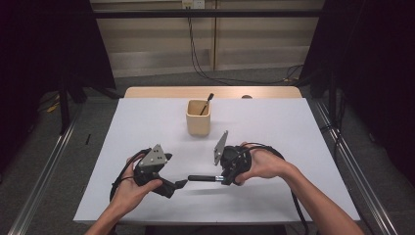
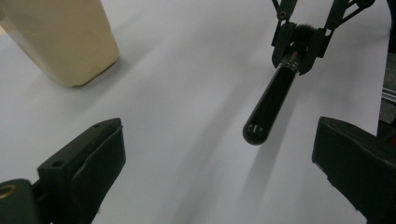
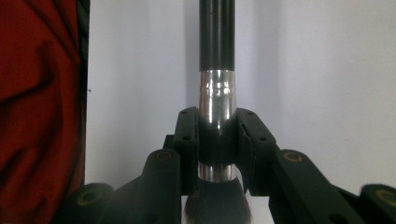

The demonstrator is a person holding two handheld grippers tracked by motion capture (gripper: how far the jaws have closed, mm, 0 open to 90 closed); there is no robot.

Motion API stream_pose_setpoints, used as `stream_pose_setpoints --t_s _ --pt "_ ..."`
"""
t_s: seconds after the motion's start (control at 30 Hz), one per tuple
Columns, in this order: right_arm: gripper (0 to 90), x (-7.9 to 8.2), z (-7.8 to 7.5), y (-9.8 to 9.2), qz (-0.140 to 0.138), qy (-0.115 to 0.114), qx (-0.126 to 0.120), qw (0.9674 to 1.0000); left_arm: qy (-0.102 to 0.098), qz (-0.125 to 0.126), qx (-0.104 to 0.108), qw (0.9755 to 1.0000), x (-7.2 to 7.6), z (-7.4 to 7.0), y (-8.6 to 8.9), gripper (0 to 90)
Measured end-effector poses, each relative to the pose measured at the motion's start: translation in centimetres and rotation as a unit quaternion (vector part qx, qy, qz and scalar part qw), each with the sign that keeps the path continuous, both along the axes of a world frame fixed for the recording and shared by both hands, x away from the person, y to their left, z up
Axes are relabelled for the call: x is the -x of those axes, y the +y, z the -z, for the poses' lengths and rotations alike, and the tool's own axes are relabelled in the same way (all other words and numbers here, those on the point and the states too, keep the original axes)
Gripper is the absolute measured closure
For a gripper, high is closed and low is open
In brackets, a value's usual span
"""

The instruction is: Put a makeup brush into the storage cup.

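Note:
A black makeup brush with a silver ferrule is held level just above the white table. My right gripper is shut on that ferrule, bristles behind the jaws, as the right gripper view shows. The brush's handle points toward my left gripper, whose jaws stand wide open and empty, a short way from the handle's rounded end. A beige cup stands upright at the table's middle back, with another dark brush leaning in it.
The beige cup is off to the upper left of the left gripper view. Red cloth fills the left edge of the right gripper view. A wooden strip borders the table's far edge; floor rails run along both sides.

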State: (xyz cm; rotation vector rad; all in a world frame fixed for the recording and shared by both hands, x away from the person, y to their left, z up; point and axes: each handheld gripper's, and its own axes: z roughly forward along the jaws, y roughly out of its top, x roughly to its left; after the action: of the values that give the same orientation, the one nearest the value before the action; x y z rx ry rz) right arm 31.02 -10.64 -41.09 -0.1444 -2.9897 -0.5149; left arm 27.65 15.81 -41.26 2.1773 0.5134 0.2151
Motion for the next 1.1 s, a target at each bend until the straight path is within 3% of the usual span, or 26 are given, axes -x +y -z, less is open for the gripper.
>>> stream_pose_setpoints --t_s 0.17,0.3,0.5,0.53,0.63,0.7,0.73,0.87,0.93,1.1 --pt "72.1 -0.1 0.0 0.5 -0.006 -0.002 0.017 0.9998 -0.005 0.009 -0.018 0.9998 -0.2 -0.1 -0.6 3.5" --pt "72.1 -0.2 0.1 0.8 -0.012 -0.002 0.031 0.9995 0.023 0.024 -0.036 0.9988 -0.5 -0.3 -1.3 3.4" --pt "72.2 -0.4 0.0 1.2 -0.016 0.002 0.044 0.9989 0.02 0.042 -0.059 0.9971 -0.8 -0.3 -2.3 4.5" --pt "72.1 -0.5 0.0 1.2 -0.017 0.001 0.046 0.9988 0.02 0.049 -0.067 0.9963 -0.9 -0.3 -2.5 4.9" --pt "72.2 -0.7 0.1 1.2 -0.019 -0.001 0.051 0.9985 0.044 0.067 -0.072 0.9942 -1.3 -0.1 -3.2 5.0" --pt "72.1 -0.8 0.2 1.2 -0.019 0.001 0.051 0.9985 0.043 0.077 -0.082 0.9927 -1.4 0.0 -3.7 5.3" --pt "72.1 -0.8 0.2 1.1 -0.016 0.001 0.051 0.9986 0.047 0.087 -0.094 0.9907 -1.6 0.1 -4.0 5.3" --pt "72.1 -0.9 0.3 1.0 -0.018 -0.001 0.053 0.9985 0.037 0.09 -0.128 0.9871 -1.7 0.1 -4.8 5.1" --pt "72.1 -0.9 0.2 1.1 -0.015 -0.002 0.053 0.9985 0.032 0.093 -0.133 0.9862 -1.7 0.0 -5.0 4.9" --pt "72.1 -0.9 0.4 1.2 -0.02 -0.002 0.055 0.9983 0.05 0.11 -0.153 0.9809 -2.0 0.5 -5.5 6.2"
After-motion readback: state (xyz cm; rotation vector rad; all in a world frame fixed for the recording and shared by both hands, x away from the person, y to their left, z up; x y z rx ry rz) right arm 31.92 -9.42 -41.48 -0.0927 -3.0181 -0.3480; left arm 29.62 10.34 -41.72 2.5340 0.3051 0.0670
